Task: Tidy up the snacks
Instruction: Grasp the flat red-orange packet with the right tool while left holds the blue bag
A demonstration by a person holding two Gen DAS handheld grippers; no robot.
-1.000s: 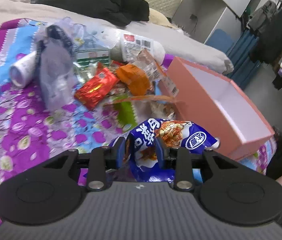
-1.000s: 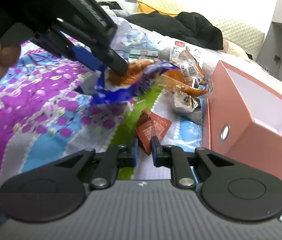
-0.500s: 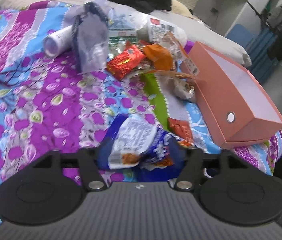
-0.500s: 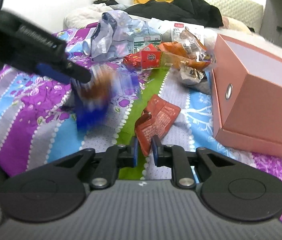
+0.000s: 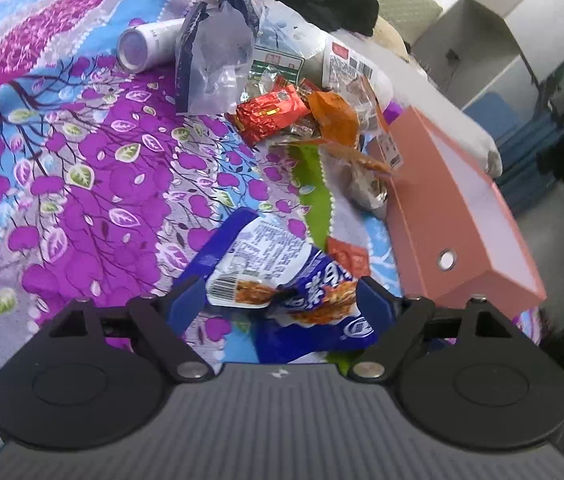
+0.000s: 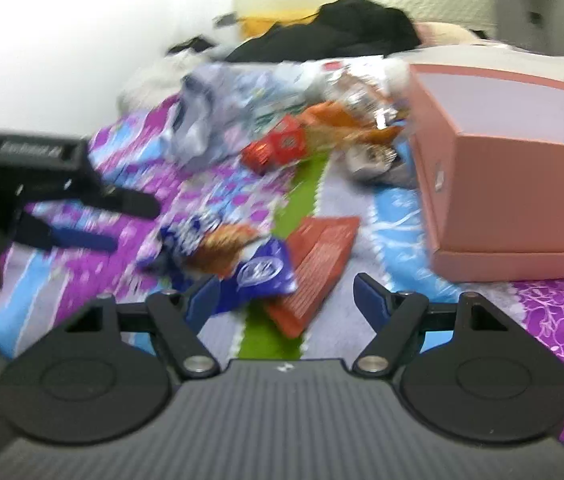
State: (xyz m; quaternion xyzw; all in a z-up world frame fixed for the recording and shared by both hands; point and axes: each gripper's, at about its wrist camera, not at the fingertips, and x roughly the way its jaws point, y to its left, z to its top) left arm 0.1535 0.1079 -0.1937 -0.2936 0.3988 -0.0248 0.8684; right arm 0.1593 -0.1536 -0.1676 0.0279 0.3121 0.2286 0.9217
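Both tongs are spreading wide: the left gripper point(image 5: 280, 300) straddles a crumpled blue snack packet point(image 5: 282, 280) with a white label, lying loose on the flowered bedspread point(image 5: 82, 168); the right gripper point(image 6: 286, 296) frames a flat red sachet point(image 6: 318, 256) beside it. Nearby stands a pink box point(image 6: 522, 200).

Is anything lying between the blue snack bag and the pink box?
Yes. A flat red packet lies on the bedspread between the blue bag and the pink box, its edge under the bag. Nothing blocks the box's open top.
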